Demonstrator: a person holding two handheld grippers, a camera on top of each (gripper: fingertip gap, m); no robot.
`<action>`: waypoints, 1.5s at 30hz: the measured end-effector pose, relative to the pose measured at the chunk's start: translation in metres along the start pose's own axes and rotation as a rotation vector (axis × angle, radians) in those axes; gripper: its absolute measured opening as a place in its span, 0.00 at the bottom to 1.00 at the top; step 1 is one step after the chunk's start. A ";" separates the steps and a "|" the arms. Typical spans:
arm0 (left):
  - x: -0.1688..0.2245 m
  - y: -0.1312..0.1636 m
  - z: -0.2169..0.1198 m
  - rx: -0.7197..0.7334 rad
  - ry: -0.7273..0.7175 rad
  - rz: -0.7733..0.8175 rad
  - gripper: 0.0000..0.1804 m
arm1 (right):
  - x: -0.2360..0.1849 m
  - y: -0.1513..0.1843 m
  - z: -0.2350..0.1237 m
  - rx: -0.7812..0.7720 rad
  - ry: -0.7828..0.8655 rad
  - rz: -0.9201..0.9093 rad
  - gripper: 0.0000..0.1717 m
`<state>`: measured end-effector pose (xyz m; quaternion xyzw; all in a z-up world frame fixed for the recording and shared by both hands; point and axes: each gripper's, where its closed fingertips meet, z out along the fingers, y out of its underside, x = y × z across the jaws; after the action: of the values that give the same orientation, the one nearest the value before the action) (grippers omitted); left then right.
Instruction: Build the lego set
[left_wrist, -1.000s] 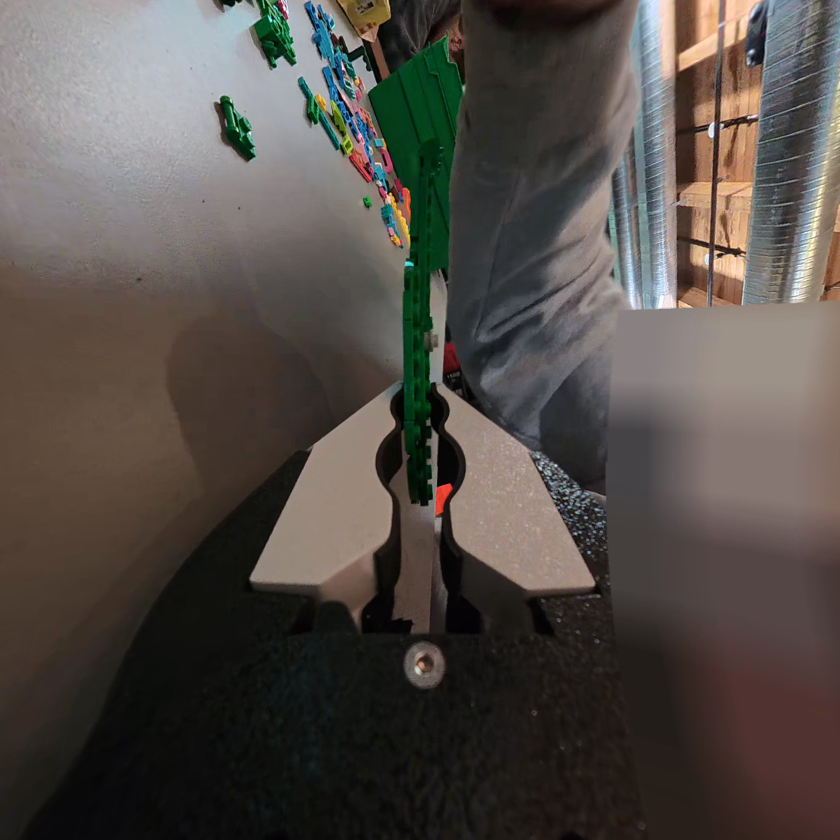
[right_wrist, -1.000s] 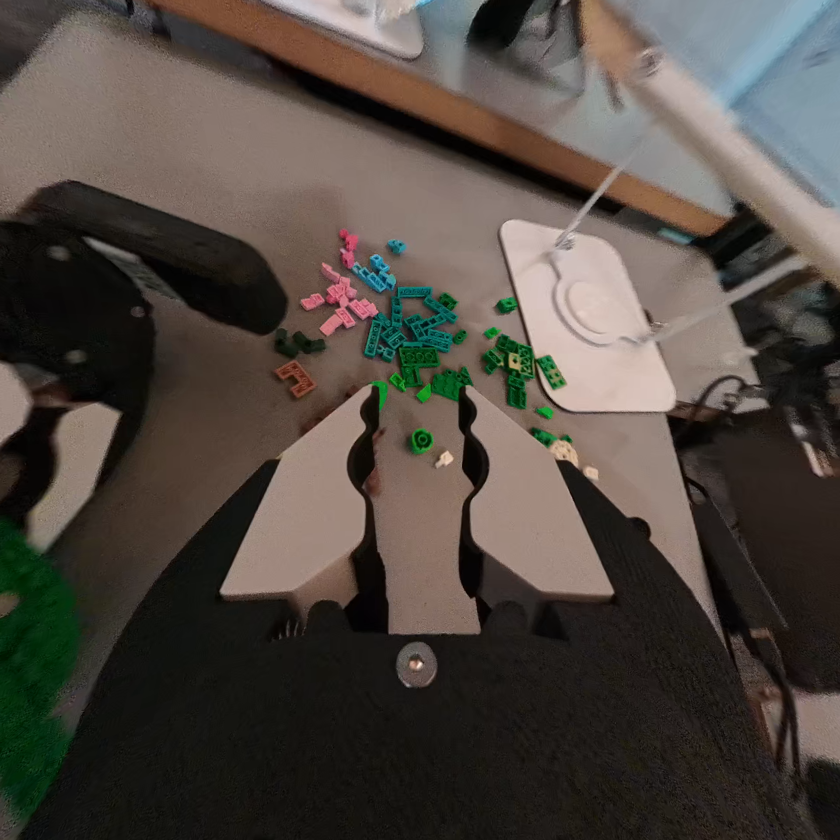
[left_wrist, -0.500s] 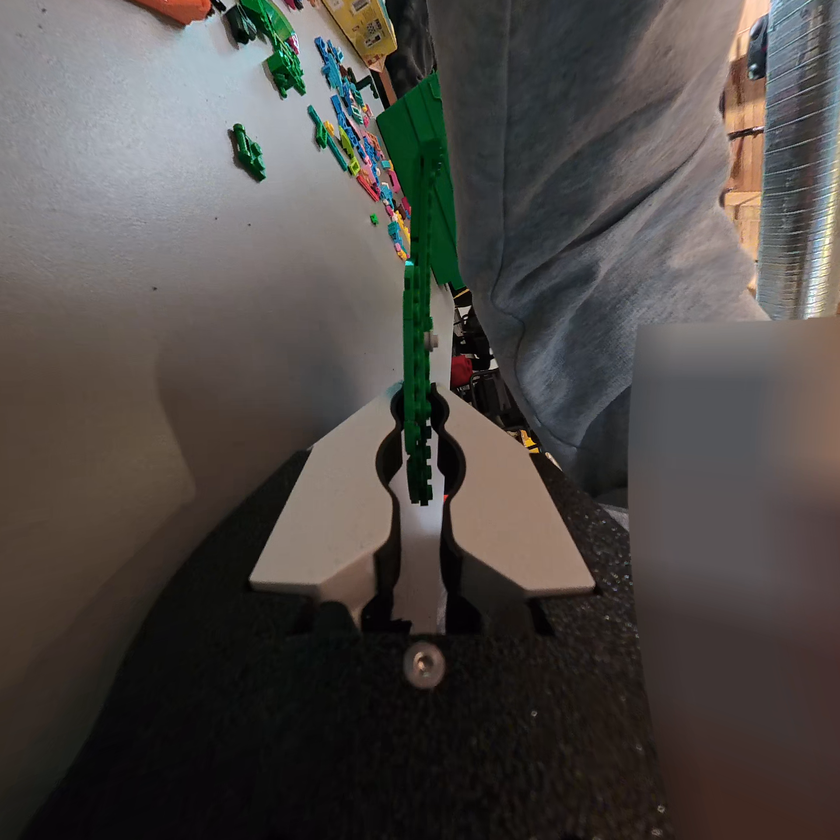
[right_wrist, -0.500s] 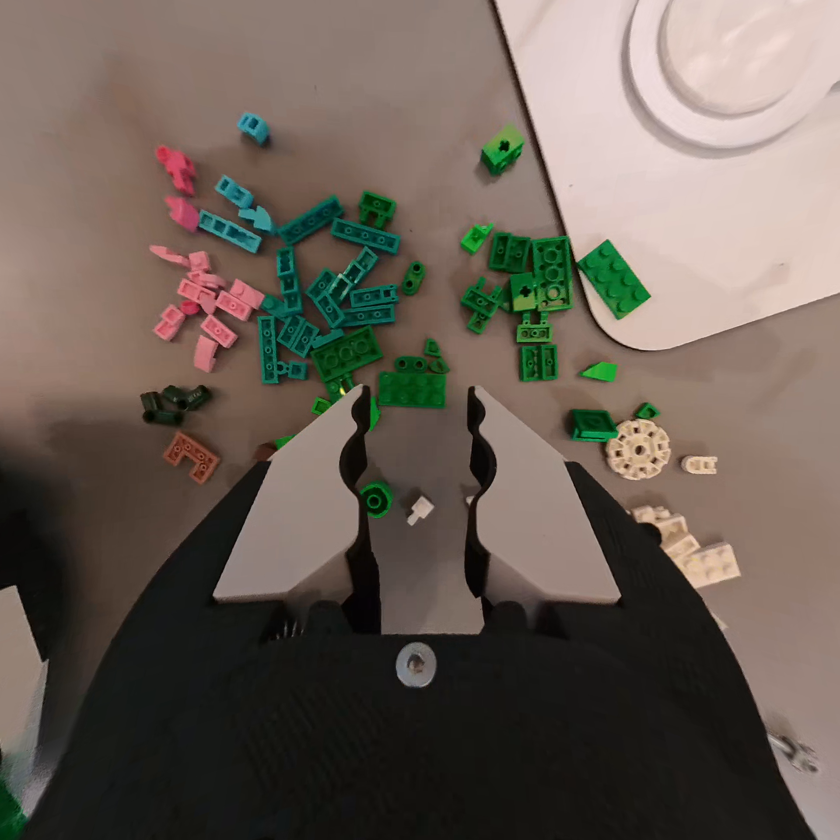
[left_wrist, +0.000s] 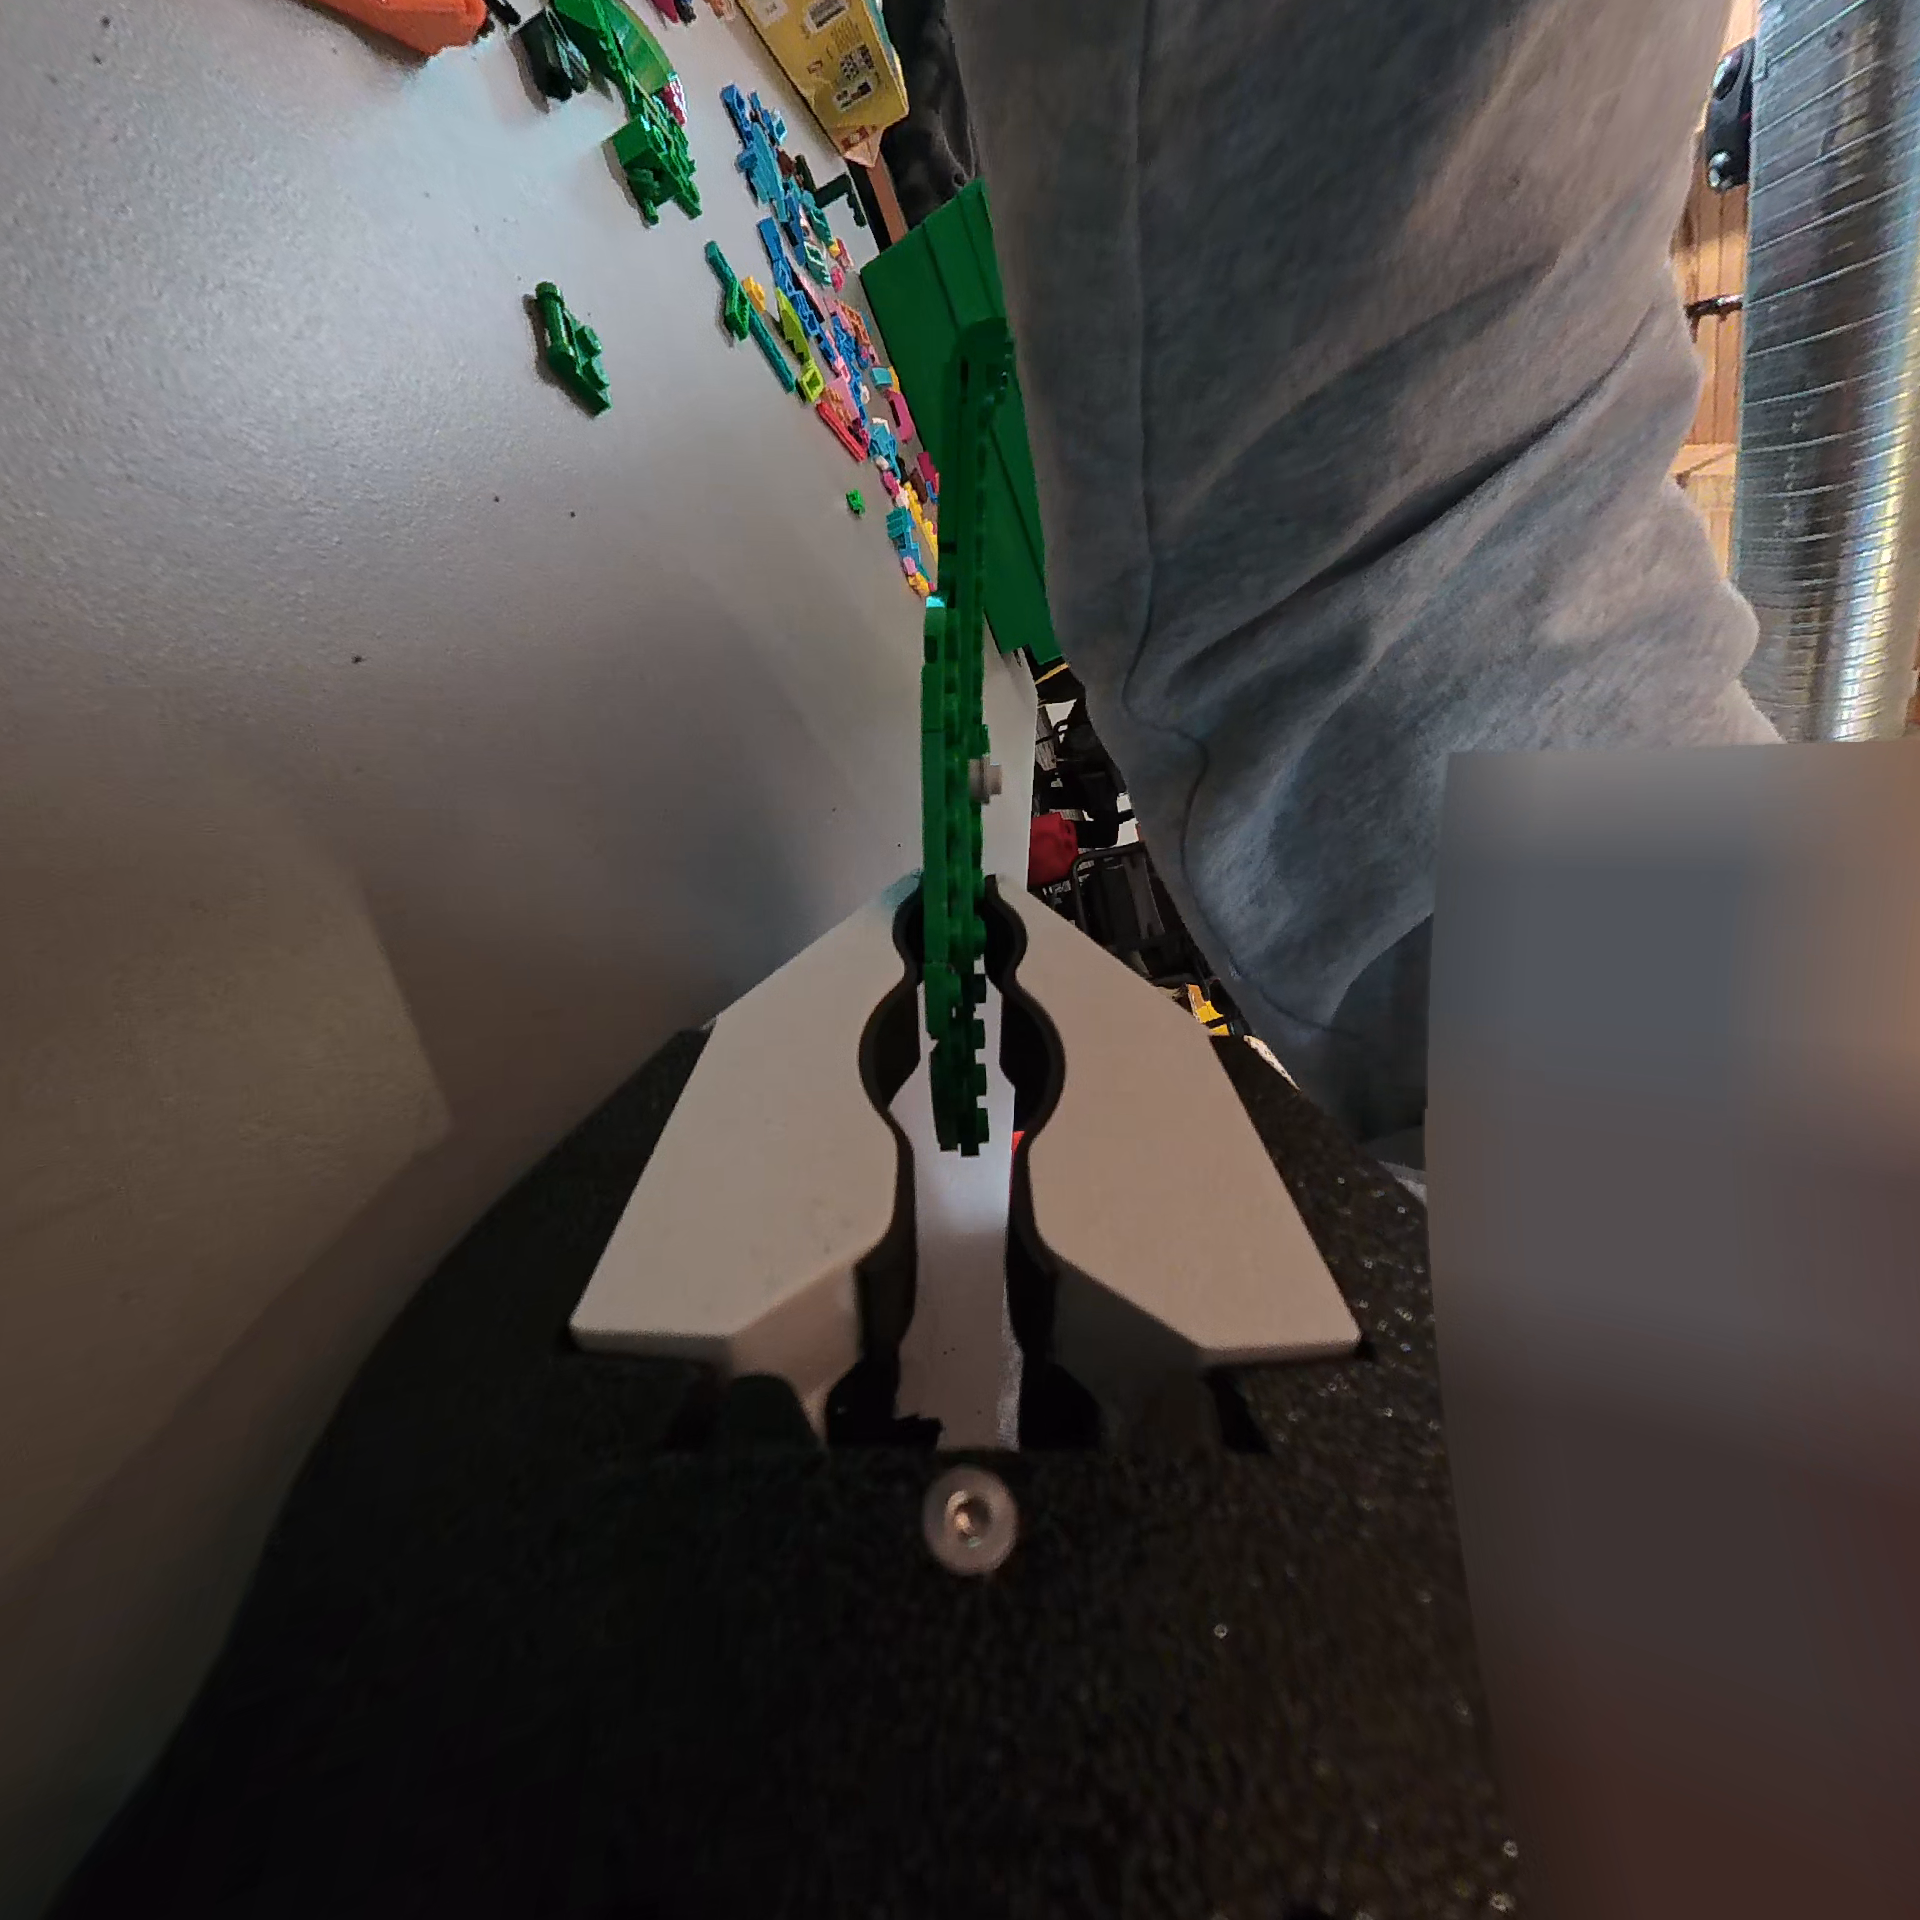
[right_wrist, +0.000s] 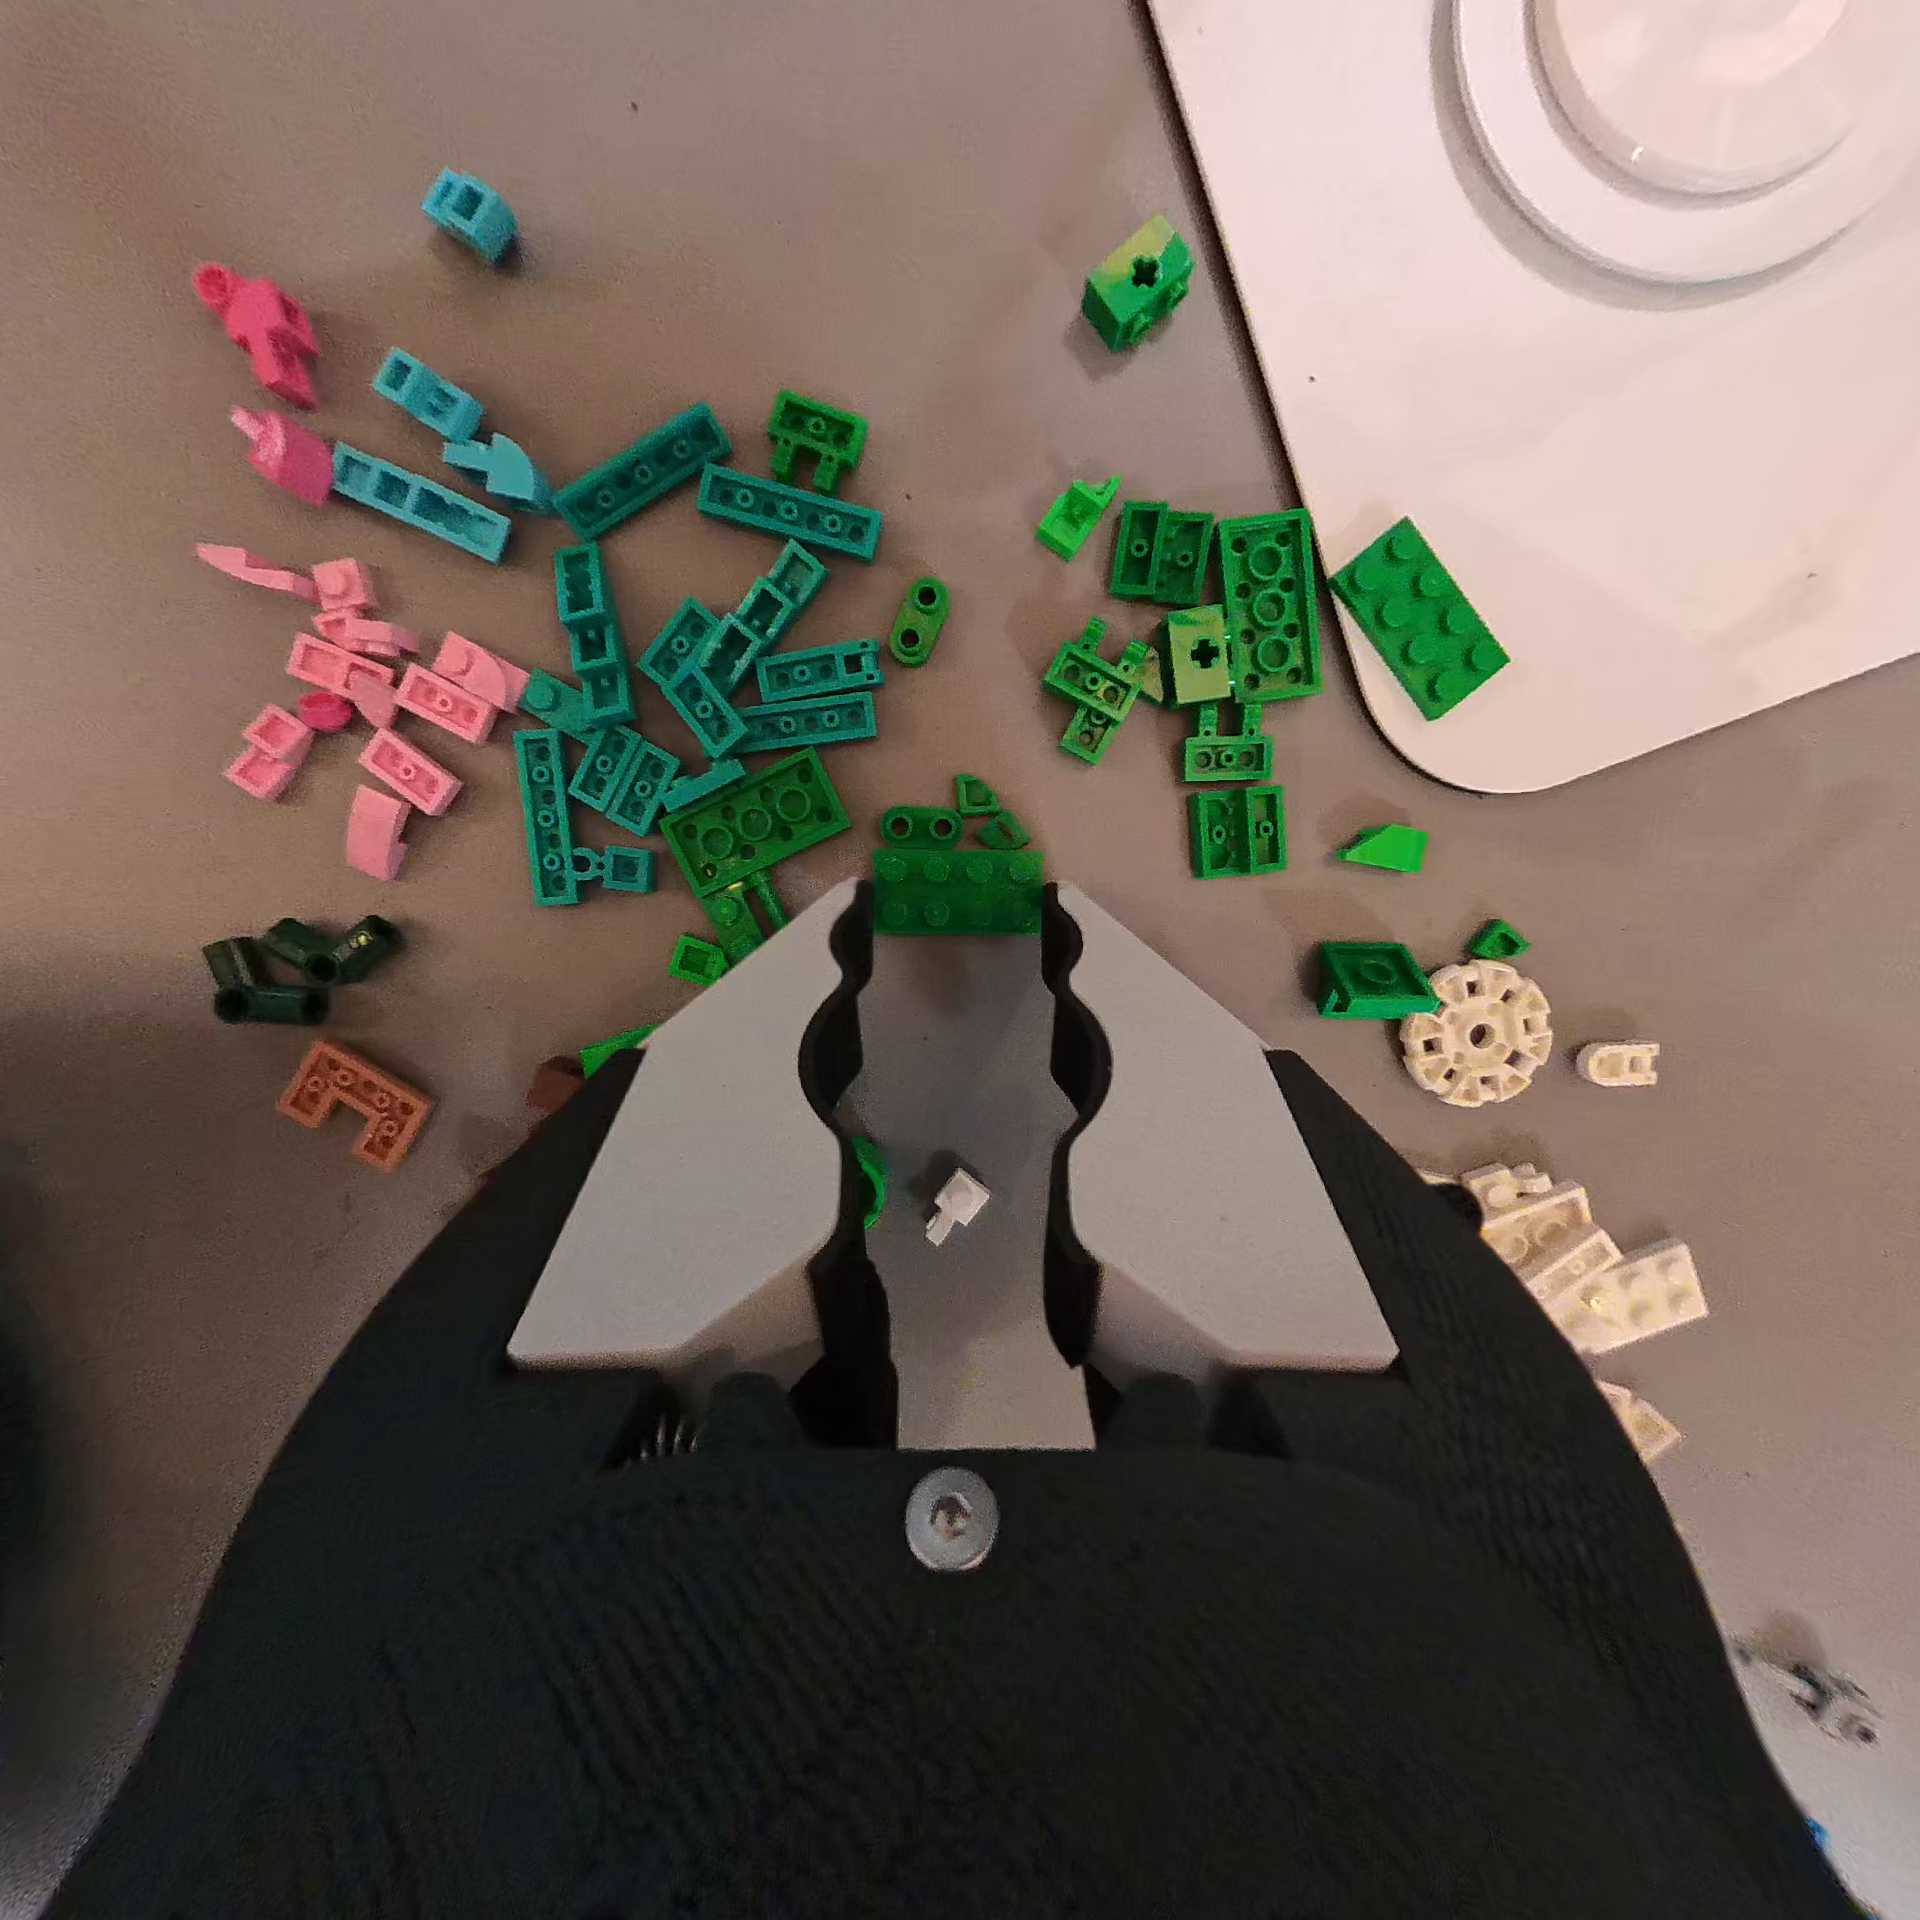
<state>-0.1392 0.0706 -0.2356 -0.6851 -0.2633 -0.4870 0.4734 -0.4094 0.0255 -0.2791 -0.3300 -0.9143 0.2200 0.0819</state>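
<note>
My left gripper (left_wrist: 956, 896) is shut on a thin green brick-built plate assembly (left_wrist: 951, 748). It holds the assembly edge-on above the grey table (left_wrist: 312, 520), and both pads press its sides. A small white stud sticks out of its right face. My right gripper (right_wrist: 956, 900) is low over a pile of loose bricks. Its fingertips (right_wrist: 847, 906) sit against the two short ends of a flat green two-by-four plate (right_wrist: 956, 891) that lies on the table. A small white piece (right_wrist: 956, 1205) lies loose farther back between the fingers.
Around the right gripper lie teal plates (right_wrist: 707, 665), pink pieces (right_wrist: 364, 686), green pieces (right_wrist: 1236, 623) and white pieces (right_wrist: 1475, 1029). A white stand base (right_wrist: 1610, 468) carries a green brick (right_wrist: 1418, 618). The left view shows a person's grey sleeve (left_wrist: 1351, 416), a green baseplate (left_wrist: 956, 416) and scattered bricks (left_wrist: 821, 343). One gripper's finger ends stand about 25 cm off the other's.
My right gripper came down close over the brick pile, its jaws widened, then closed onto the ends of the green plate. My left gripper kept its hold on the green assembly and shifted only slightly.
</note>
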 end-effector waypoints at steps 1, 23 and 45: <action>0.000 0.000 0.000 0.001 0.000 -0.001 0.03 | 0.000 0.000 -0.001 0.003 0.007 -0.010 0.18; -0.007 -0.036 -0.017 0.244 0.050 -0.183 0.03 | -0.115 0.127 -0.156 0.241 0.288 -0.071 0.18; -0.006 -0.034 -0.016 0.233 0.047 -0.172 0.03 | -0.116 0.120 -0.139 0.232 0.274 -0.029 0.20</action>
<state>-0.1761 0.0702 -0.2263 -0.5889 -0.3648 -0.5078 0.5120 -0.2112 0.0824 -0.2106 -0.3319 -0.8677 0.2758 0.2466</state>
